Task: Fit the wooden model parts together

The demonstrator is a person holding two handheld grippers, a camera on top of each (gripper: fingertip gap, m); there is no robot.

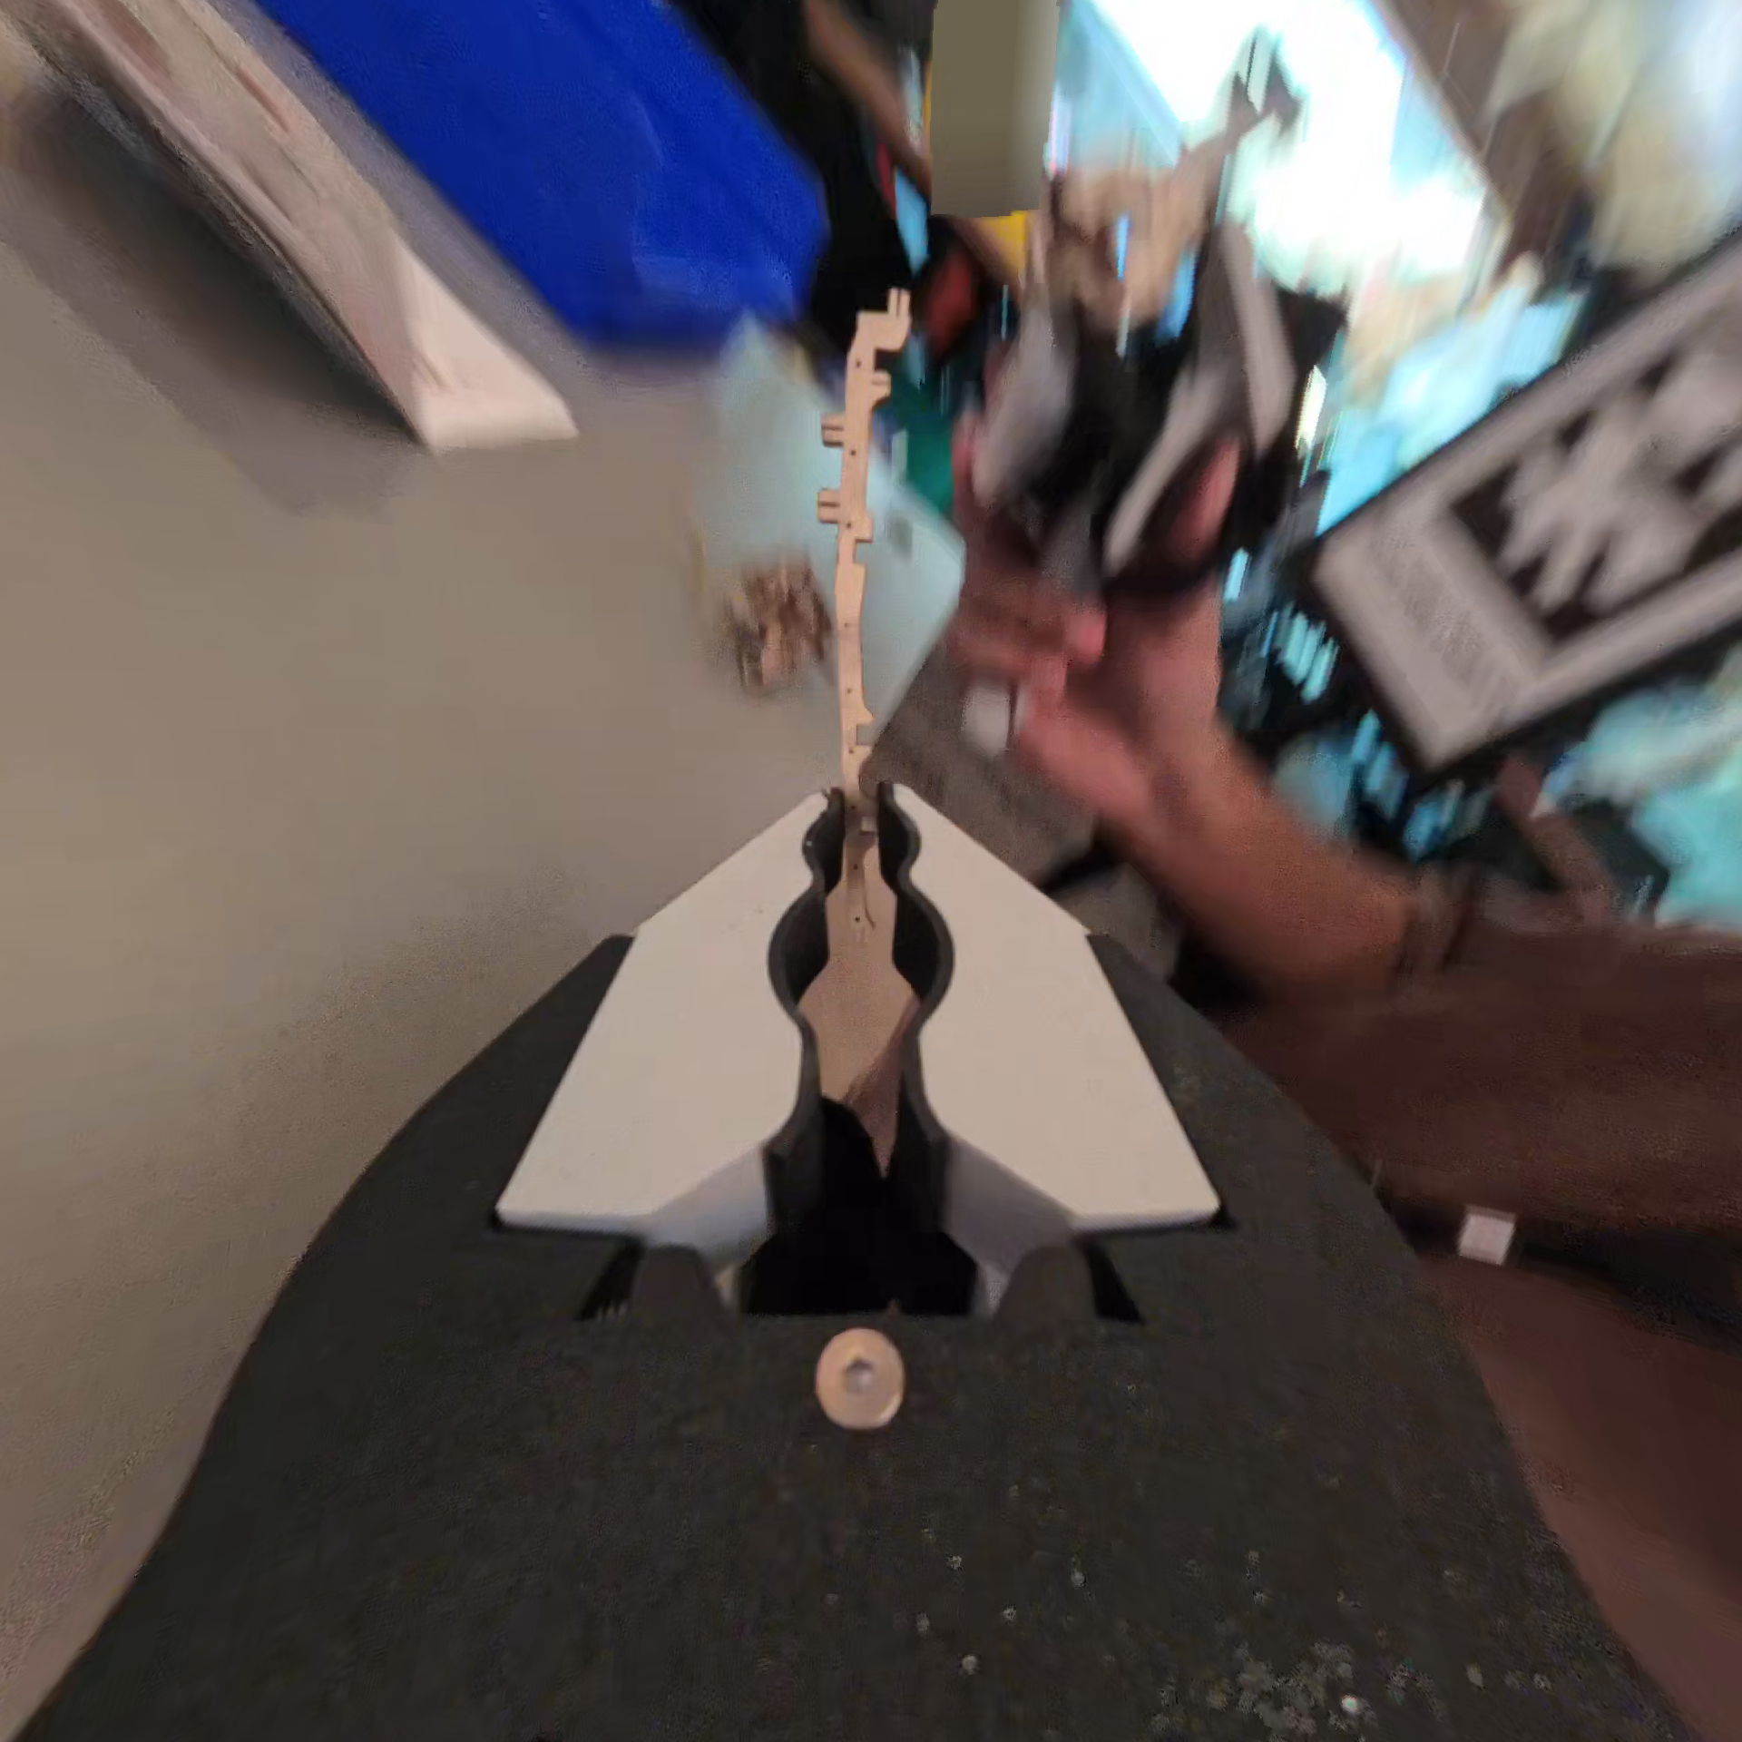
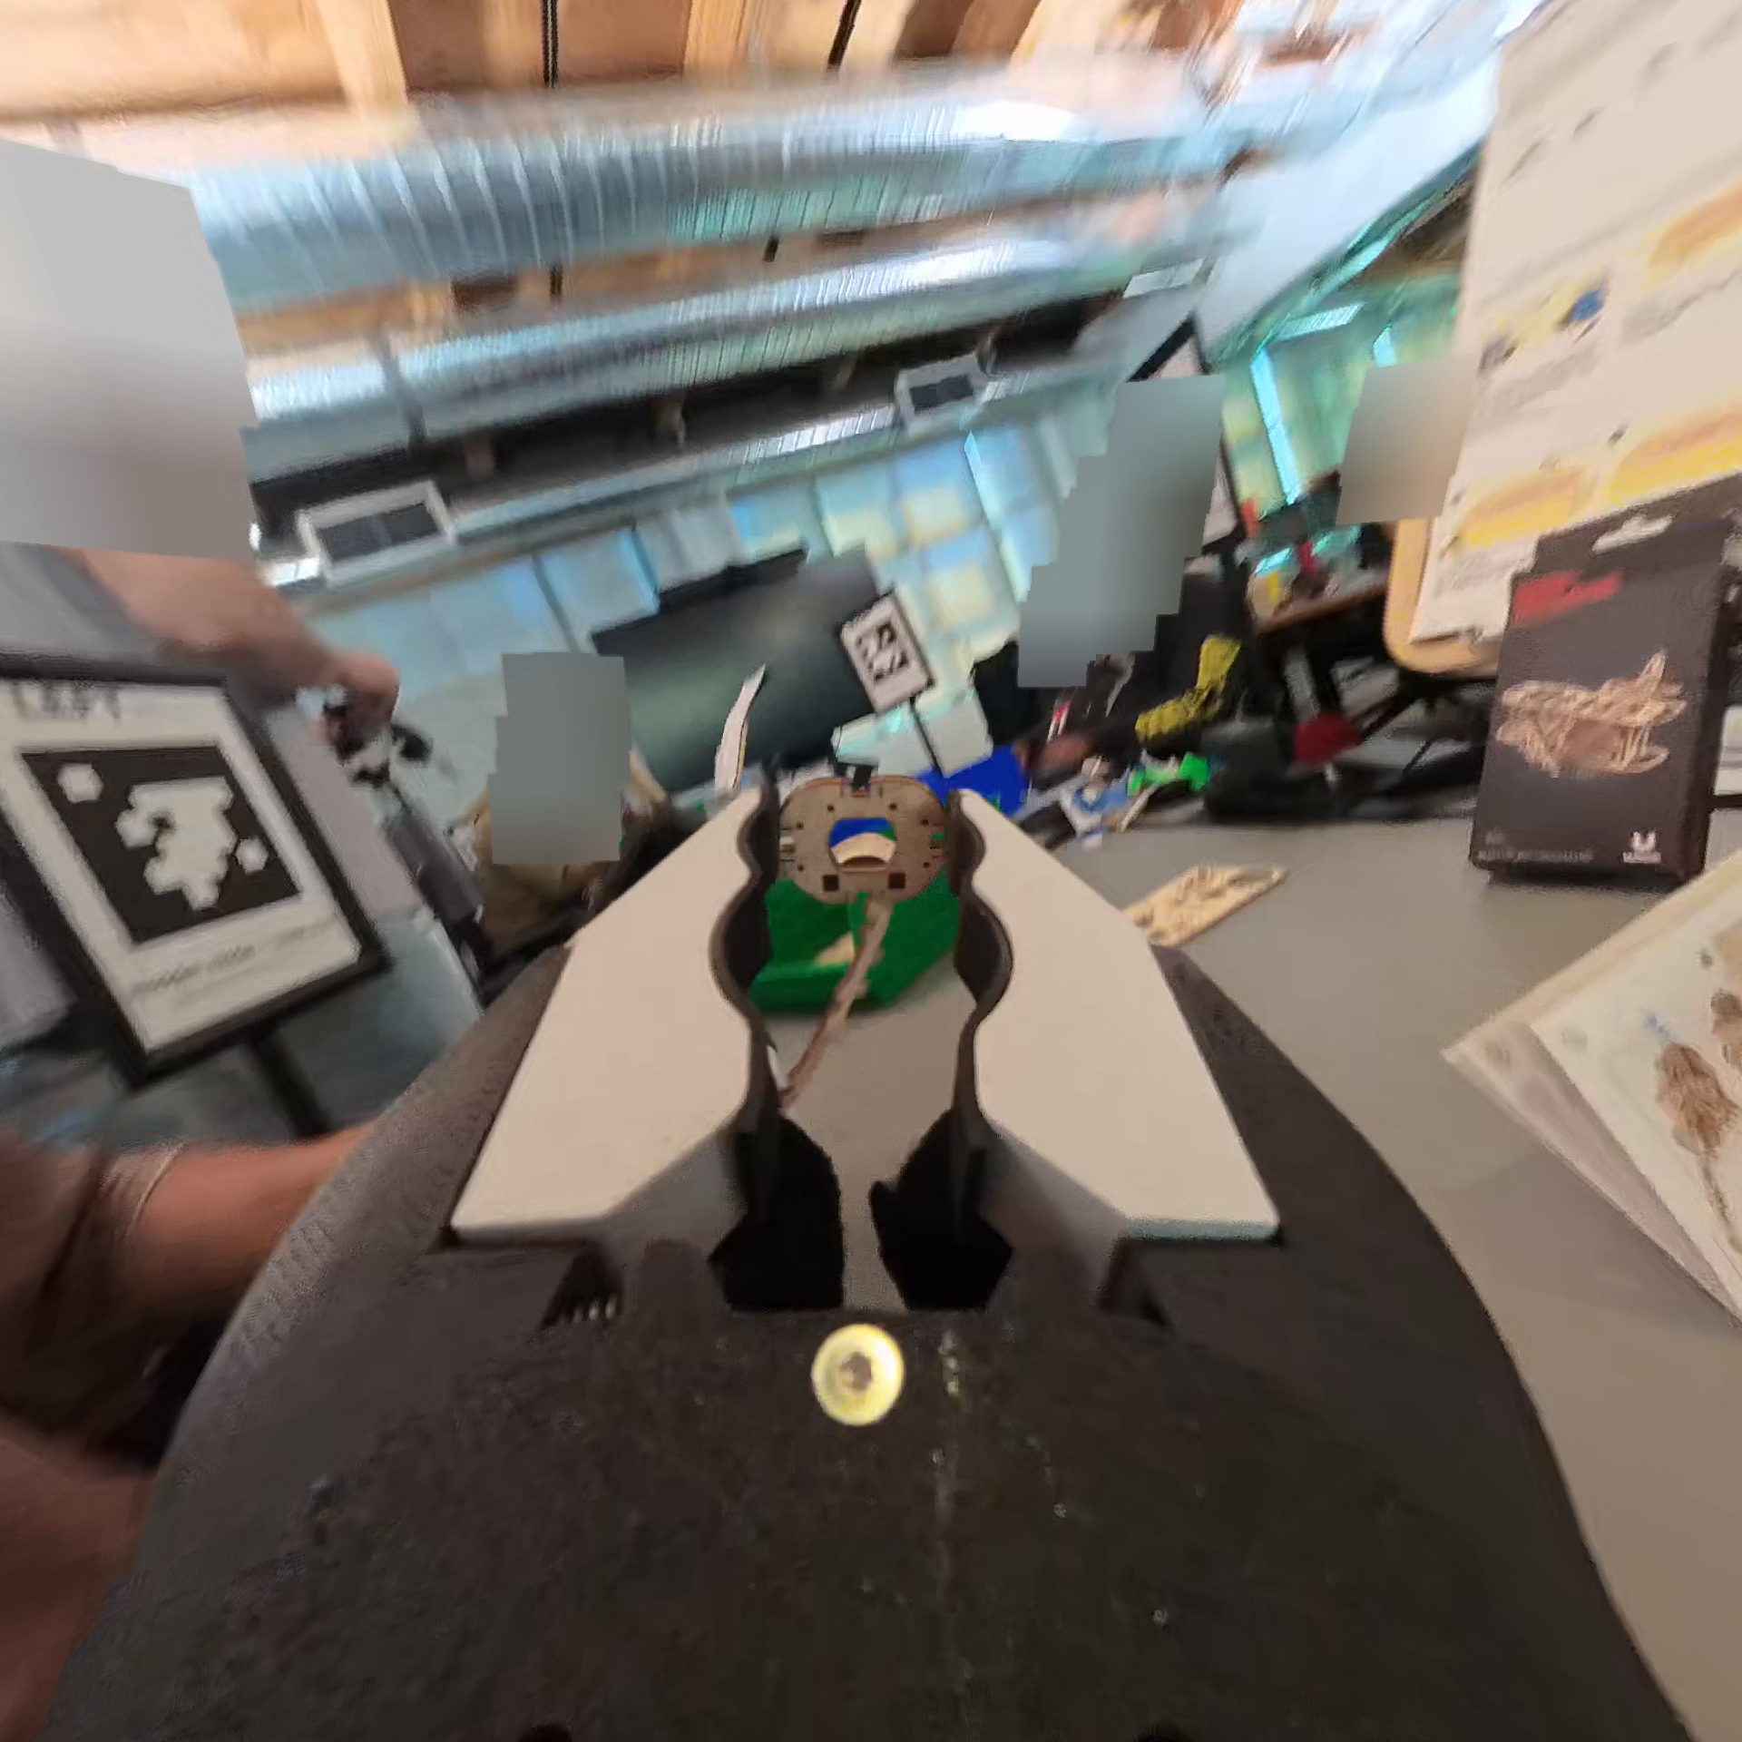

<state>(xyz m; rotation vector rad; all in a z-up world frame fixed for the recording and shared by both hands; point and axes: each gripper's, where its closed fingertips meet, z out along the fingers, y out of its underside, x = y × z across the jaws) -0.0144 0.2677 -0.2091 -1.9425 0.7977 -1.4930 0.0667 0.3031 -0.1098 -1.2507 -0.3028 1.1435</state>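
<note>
The left gripper is clenched on a long, thin wooden strip with small tabs and notches down its edges; the strip stands out past the jaws, held by its wider lower end. The right gripper pinches a small rounded wooden disc with a hole through its middle, held at the very tips of the jaws above the grey table. Both parts look light, stiff and brittle, so the strip would likely snap if bent sideways. Gripping the strip low, near the wide end, and the disc by its rim seems sound, leaving the tabs and hole free for joining.
</note>
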